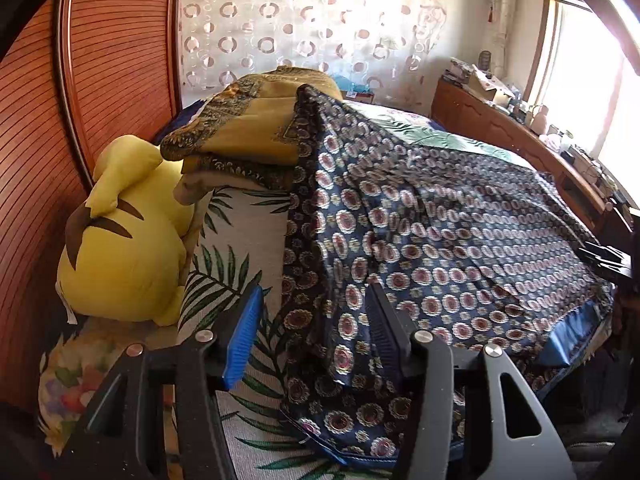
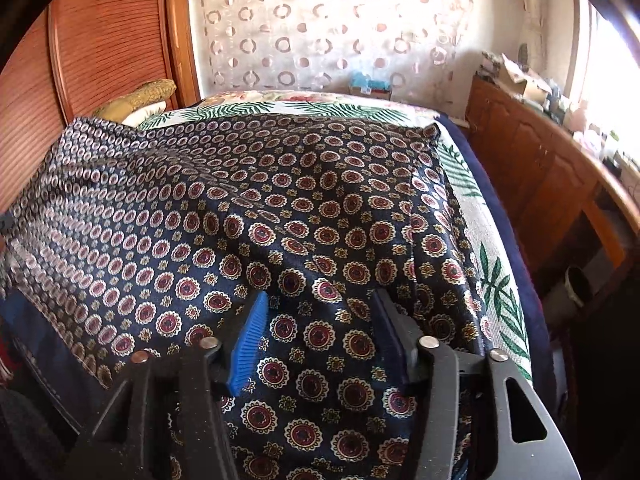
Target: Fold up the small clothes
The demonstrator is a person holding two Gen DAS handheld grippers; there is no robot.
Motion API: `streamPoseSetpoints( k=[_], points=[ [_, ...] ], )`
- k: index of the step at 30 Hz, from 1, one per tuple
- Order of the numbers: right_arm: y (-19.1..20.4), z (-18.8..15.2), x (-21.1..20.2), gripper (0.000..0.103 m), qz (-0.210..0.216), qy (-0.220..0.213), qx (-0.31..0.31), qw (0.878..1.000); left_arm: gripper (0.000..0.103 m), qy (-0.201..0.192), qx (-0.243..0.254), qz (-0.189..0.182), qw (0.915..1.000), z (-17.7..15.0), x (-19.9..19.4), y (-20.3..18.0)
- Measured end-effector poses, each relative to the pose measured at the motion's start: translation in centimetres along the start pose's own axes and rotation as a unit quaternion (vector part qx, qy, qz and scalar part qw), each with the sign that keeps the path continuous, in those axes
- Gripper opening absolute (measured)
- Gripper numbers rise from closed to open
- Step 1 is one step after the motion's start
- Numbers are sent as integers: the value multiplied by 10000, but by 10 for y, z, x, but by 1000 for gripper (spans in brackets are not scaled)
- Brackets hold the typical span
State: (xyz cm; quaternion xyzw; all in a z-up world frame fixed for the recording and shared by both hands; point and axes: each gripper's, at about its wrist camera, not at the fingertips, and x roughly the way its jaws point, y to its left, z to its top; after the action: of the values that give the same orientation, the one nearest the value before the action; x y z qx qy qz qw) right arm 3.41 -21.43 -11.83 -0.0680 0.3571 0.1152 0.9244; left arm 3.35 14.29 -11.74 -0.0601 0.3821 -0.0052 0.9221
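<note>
both tools [image 1: 314, 316] [image 2: 320, 320] open over patterned cloth [image 2: 280, 208].

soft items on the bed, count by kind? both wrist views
Patterned navy cloth: 1
Folded yellow-gold textile at the head of the bed: 1 seen, maybe a stack
Yellow plush toy: 1
Leaf-print bedspread: 1
Total: 4

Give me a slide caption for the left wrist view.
Open left gripper over navy medallion cloth on bed, yellow plush toy alongside.
</note>
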Motion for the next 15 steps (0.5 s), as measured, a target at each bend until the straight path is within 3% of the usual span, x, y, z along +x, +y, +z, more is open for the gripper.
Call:
streamPoseSetpoints(
  k=[3,8,15],
  points=[
    [0,-2,-1,67,-59,9,72,10000,54,134,-17,72,9999,-3,8,2],
    [0,-1,0,70,-31,7,55,10000,54,323,-165,55,9993,-8,20,8],
    [0,-2,0,73,-25,8,45,10000,54,303,-125,101,9994,-11,20,5]
  ],
)
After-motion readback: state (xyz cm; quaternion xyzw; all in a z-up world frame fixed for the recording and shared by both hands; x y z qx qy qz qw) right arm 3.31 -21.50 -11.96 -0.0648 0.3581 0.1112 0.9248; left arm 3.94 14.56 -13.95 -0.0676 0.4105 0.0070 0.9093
